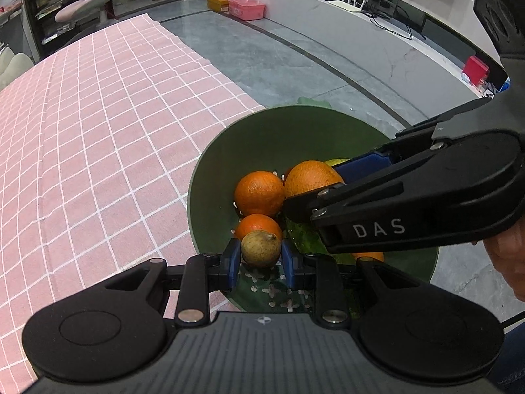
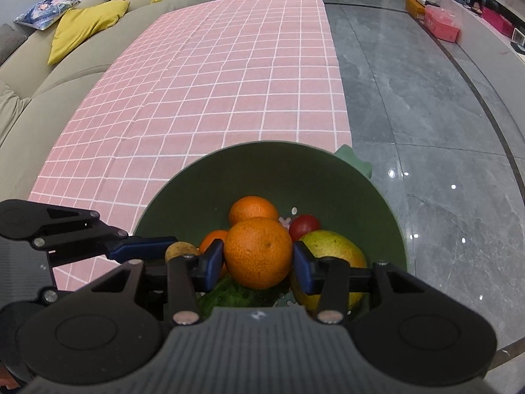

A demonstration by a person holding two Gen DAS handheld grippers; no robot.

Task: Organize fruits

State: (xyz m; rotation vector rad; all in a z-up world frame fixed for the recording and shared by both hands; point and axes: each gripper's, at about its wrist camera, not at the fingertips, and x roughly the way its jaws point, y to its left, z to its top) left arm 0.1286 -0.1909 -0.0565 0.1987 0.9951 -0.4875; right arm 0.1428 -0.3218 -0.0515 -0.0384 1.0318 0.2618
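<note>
A green perforated bowl (image 1: 295, 115) (image 2: 269, 147) holds several fruits. My left gripper (image 1: 261, 261) is shut on a small brownish-green round fruit (image 1: 261, 249) (image 2: 182, 250) just above the bowl's near side. My right gripper (image 2: 258, 264) (image 1: 323, 185) is shut on a large orange (image 2: 259, 252) (image 1: 308, 175), its blue pads (image 2: 213, 262) pressing both sides, over the bowl's middle. Under them lie two more oranges (image 1: 259, 193) (image 1: 259, 225), a red tomato (image 2: 305, 226), a yellow-green mango (image 2: 331, 252) and a dark green fruit (image 2: 229, 295), partly hidden.
The bowl sits at the edge of a pink checked cloth (image 2: 229, 82) on a grey tiled floor (image 2: 426, 131). A beige sofa (image 2: 49, 82) with a yellow cushion (image 2: 85, 23) borders the cloth. Boxes (image 1: 246, 6) and a long white shelf (image 1: 377, 32) stand far off.
</note>
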